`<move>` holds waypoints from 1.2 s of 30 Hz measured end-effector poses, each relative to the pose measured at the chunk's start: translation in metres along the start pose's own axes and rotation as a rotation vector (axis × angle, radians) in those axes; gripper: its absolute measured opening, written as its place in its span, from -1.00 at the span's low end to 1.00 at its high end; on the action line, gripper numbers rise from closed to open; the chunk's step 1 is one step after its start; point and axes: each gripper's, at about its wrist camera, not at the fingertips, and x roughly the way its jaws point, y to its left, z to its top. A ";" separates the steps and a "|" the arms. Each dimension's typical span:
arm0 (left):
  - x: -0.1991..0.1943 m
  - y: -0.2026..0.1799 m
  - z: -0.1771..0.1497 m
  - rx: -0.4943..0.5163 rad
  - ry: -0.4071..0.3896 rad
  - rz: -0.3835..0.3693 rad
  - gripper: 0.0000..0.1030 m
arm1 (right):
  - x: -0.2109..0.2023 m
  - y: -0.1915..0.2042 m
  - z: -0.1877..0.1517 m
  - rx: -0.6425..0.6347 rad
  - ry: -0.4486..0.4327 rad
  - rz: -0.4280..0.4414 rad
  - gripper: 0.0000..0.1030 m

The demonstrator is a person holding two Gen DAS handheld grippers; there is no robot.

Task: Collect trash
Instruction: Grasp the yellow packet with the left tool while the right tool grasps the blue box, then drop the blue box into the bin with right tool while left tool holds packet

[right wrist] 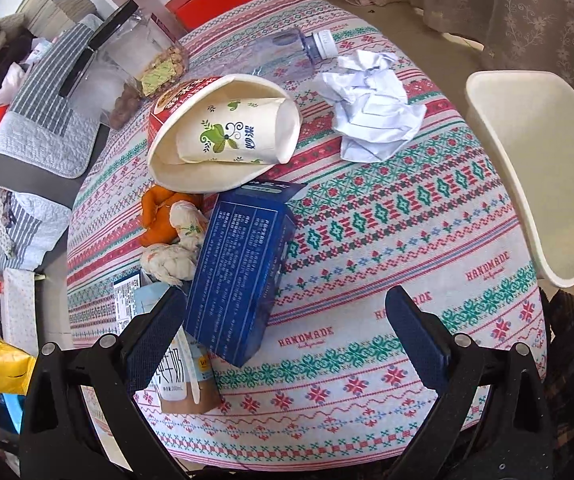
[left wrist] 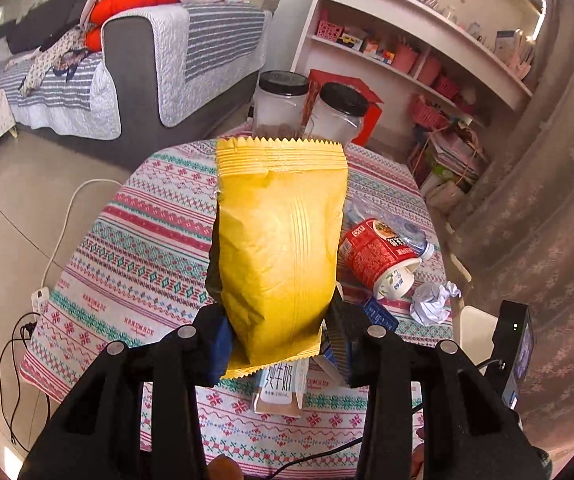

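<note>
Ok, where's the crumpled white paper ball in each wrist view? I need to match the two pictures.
Left wrist view: the crumpled paper ball sits at the right, near the table's right edge, just below the red cup's open mouth.
Right wrist view: the same ball is at upper centre-right, right of the red cup and left of the white bin.
Shared landmark: the red cup lying on its side with a paper cup inside.

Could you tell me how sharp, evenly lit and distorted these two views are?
Left wrist view: sharp, daylit, the yellow packet bright; strong fisheye bending of the shelves. Right wrist view: sharp, the crumpled paper nearly blown out; the tablecloth bulges, corners dark.
</note>
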 end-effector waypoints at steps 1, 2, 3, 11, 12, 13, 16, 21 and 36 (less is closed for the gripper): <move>0.004 0.002 -0.002 0.003 -0.005 0.013 -0.21 | 0.005 0.006 0.003 -0.007 0.001 -0.022 0.87; 0.008 0.004 -0.003 -0.002 0.004 0.019 -0.21 | 0.010 0.012 0.006 -0.011 0.003 -0.039 0.87; 0.011 0.006 -0.003 -0.013 0.019 0.011 -0.21 | 0.015 0.017 0.009 -0.017 0.009 -0.051 0.87; 0.023 0.006 -0.001 -0.018 0.052 -0.021 -0.21 | 0.054 0.026 0.014 -0.004 0.055 -0.095 0.86; 0.024 0.004 -0.002 -0.013 0.056 -0.020 -0.21 | 0.058 0.025 0.013 0.003 0.066 -0.095 0.86; 0.025 0.003 -0.003 -0.008 0.058 -0.018 -0.21 | 0.061 0.024 0.012 0.006 0.074 -0.093 0.83; 0.028 0.002 -0.004 -0.002 0.059 -0.007 -0.21 | 0.064 0.029 0.009 -0.034 0.056 -0.114 0.72; 0.034 0.005 -0.005 -0.011 0.072 -0.001 -0.21 | 0.057 0.035 0.010 -0.111 0.036 -0.071 0.11; 0.037 -0.002 -0.008 -0.027 0.085 -0.011 -0.21 | 0.008 0.008 -0.003 -0.164 -0.015 -0.013 0.03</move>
